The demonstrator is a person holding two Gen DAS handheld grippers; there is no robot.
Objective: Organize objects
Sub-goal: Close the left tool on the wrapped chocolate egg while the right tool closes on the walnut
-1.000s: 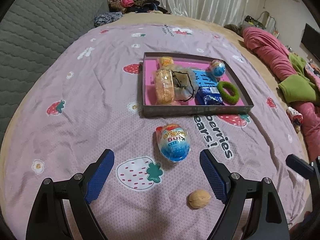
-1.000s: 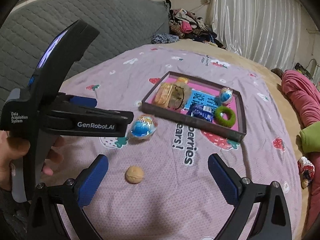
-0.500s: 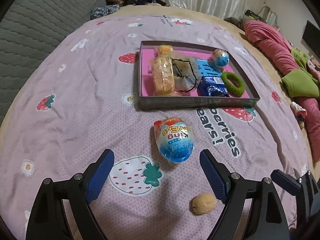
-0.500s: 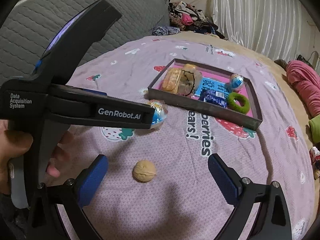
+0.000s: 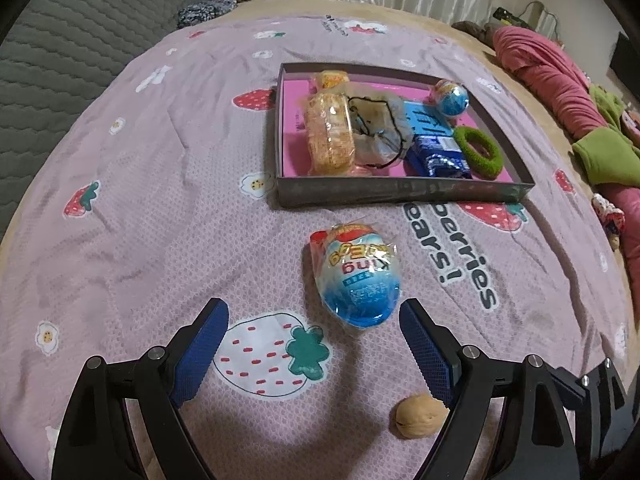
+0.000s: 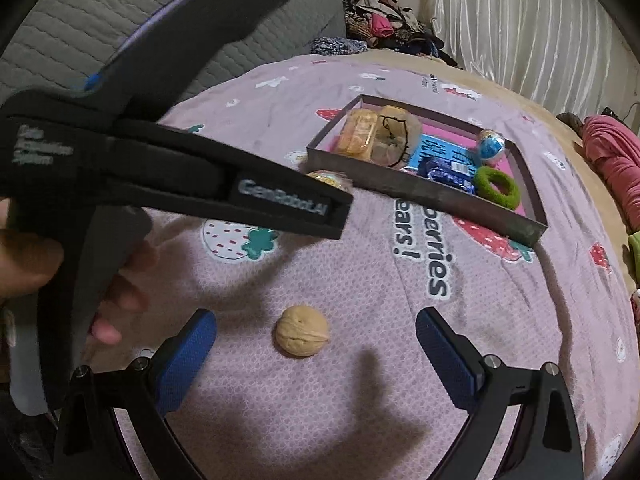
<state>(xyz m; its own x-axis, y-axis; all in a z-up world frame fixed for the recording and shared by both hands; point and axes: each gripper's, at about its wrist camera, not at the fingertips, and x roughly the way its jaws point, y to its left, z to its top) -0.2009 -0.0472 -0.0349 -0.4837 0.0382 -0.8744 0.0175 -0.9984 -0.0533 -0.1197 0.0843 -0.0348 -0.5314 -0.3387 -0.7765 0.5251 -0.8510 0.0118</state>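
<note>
Egg-shaped candy pack [image 5: 358, 280], blue and white, lies on the pink strawberry bedspread [image 5: 160, 200], between the tray and the left gripper [image 5: 314, 344], just ahead of its spread blue pads, untouched. Walnut [image 6: 302, 336] sits on the spread between the right gripper's [image 6: 316, 344] wide-apart fingers, not gripped; in the left view it lies beside the right-hand pad. Shallow grey tray [image 5: 400, 194], pink inside, holds an orange snack bag [image 5: 330, 136], blue packet [image 5: 438, 156], green hair tie [image 5: 478, 150], and a second small egg [image 5: 452, 98].
</note>
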